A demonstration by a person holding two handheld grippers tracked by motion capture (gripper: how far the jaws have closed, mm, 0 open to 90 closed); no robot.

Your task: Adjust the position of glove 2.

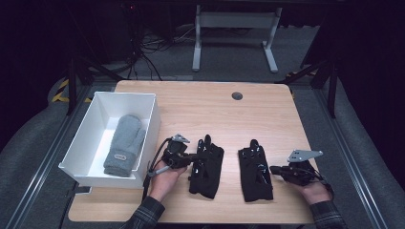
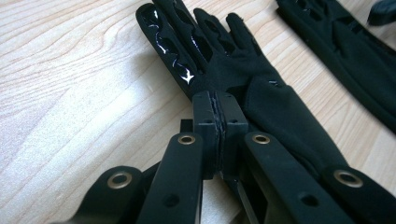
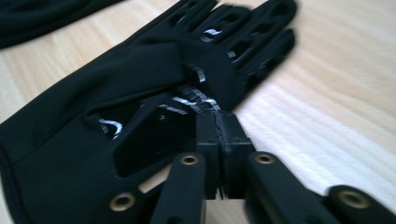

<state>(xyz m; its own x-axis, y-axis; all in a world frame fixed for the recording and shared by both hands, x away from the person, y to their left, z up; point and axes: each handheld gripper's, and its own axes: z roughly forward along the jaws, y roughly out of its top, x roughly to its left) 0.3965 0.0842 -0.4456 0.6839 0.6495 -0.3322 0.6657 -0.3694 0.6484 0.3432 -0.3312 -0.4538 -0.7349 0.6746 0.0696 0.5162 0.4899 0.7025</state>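
With one grey mitten (image 1: 124, 144) already in the white bin (image 1: 80, 145) at left, the left tool (image 1: 191, 161) and right tool (image 1: 273, 169) are each clamped on a black glove (image 1: 207, 167) (image 1: 255, 170) lying at lower centre of the counter (image 1: 267, 114), neither glove yet lifted.

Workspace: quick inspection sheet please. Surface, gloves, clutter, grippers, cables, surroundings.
Surface: wooden table, round grommet near the far edge.
Job's things: left black glove and right black glove lie flat, apart.
Clutter: white bin at the table's left holding a grey mitten.
Grippers: left hand-held gripper shut at the left glove's edge; right hand-held gripper shut at the right glove's edge. Whether fabric is pinched is unclear.
Cables: cable trails from the left one; floor cables beyond the table.
Surroundings: white desk frame, dark room.
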